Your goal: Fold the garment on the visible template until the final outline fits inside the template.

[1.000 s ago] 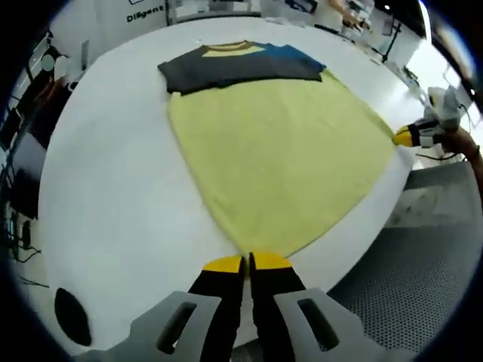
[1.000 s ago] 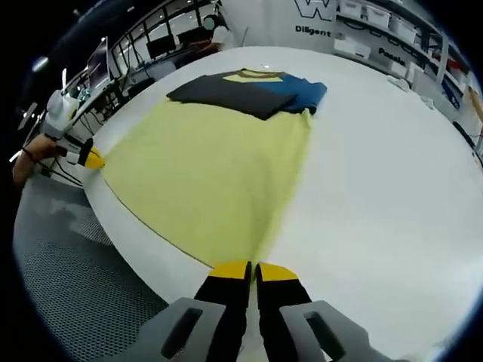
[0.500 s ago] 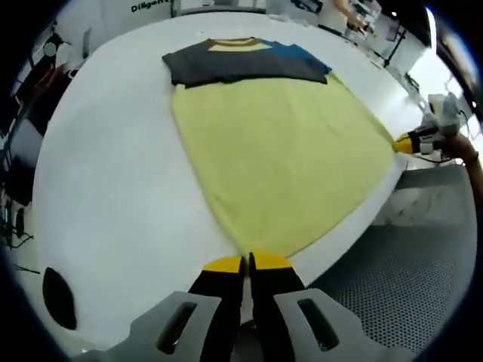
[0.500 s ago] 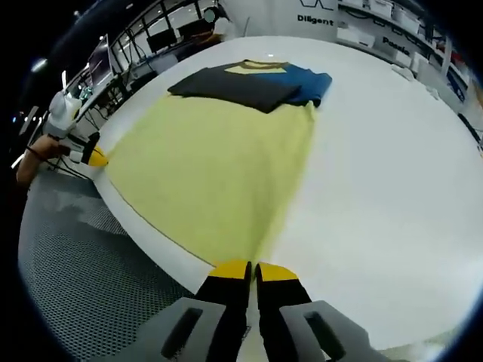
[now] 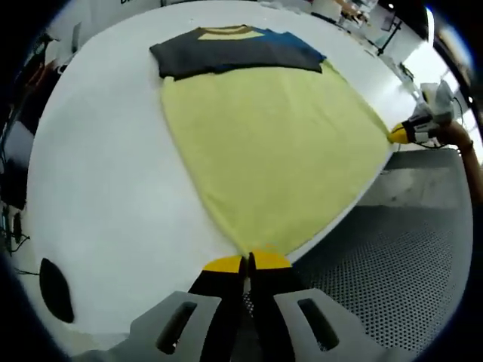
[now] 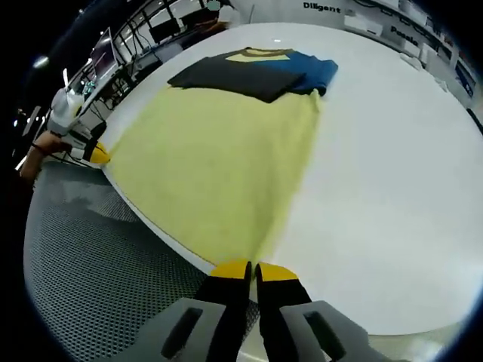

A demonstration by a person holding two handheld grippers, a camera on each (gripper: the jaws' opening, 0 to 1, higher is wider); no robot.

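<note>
Garment point(image 5: 272, 151) point(image 6: 219, 158) lay spread flat on the white bench point(image 5: 106, 188) point(image 6: 392, 196): yellow body w/ dark grey and blue top part folded across its far end, yellow collar showing at 12 o'clock in both views. In the left gripper view the yellow cloth ran from 12 down to 6 o'clock, narrowing to a corner right at the bench edge. Left gripper point(image 5: 247, 262) had its jaws closed together, pinching that hem corner of the garment at 6 o'clock. In the right gripper view the other hem corner came down likewise to 6 o'clock, where the right gripper point(image 6: 252, 266) jaws were closed tight on it, yellow tips touching.

Each gripper also appeared in the other's view: right one at 3 o'clock in the left gripper view, held by a hand point(image 5: 453, 136), at the bench edge w/ cloth corner at its tip; left one at 9 o'clock in the right gripper view, same way.

Dark oval mark point(image 5: 56, 289) on the bench at 8 o'clock, left gripper view. Perforated grey floor point(image 5: 392, 256) point(image 6: 98, 271) beyond the bench edge. Shelving and lettered wall point(image 6: 355, 11) at 12–1 o'clock, too small to read fully.
</note>
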